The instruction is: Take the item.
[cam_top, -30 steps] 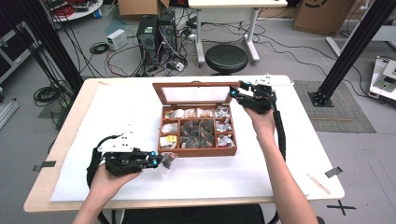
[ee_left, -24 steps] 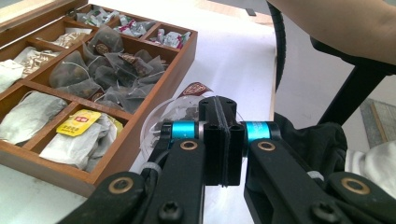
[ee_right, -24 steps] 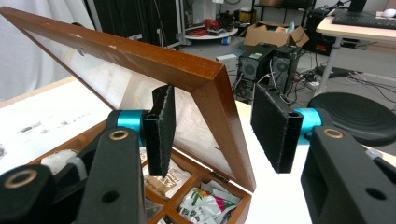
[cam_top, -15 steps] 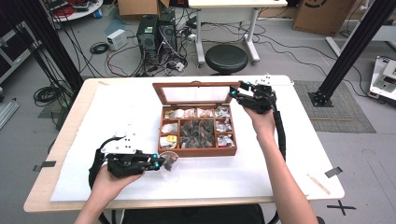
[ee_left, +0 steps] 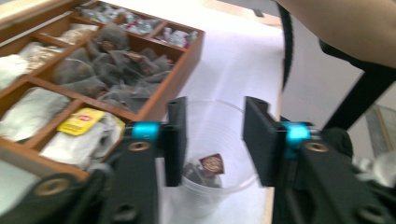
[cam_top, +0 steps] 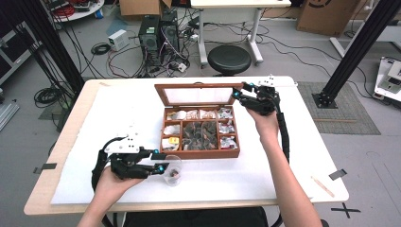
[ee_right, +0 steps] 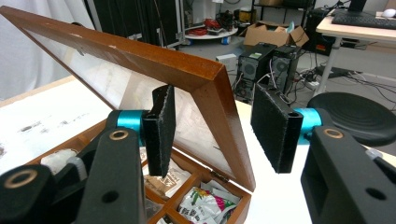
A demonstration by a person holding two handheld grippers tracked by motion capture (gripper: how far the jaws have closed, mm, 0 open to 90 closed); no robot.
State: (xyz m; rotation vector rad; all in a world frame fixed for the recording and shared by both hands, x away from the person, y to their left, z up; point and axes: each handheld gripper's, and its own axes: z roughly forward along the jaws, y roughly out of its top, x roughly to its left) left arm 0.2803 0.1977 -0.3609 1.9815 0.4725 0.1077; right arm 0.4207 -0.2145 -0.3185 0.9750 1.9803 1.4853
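Observation:
A wooden tea box (cam_top: 201, 152) sits mid-table with its glass lid (cam_top: 198, 94) raised; several compartments hold tea bags. A clear plastic cup (cam_top: 173, 171) stands in front of the box's near left corner, and a tea bag (ee_left: 212, 164) lies in its bottom. My left gripper (cam_top: 163, 161) has a jaw pressed on each side of the cup (ee_left: 219, 140). My right gripper (cam_top: 238, 96) is open at the lid's right corner. In the right gripper view its jaws straddle the lid's wooden frame (ee_right: 219, 93) without touching it.
A white sheet (cam_top: 283, 165) covers the table. A thin wooden stick (cam_top: 323, 186) lies near the right front corner. A black stool (cam_top: 229, 57) and computer towers (cam_top: 158, 33) stand on the floor behind the table. A yellow tea bag (ee_left: 86, 120) lies in the box's near left compartment.
My left gripper and the cup have shifted slightly toward the table's near edge. The right gripper stays at the lid's corner.

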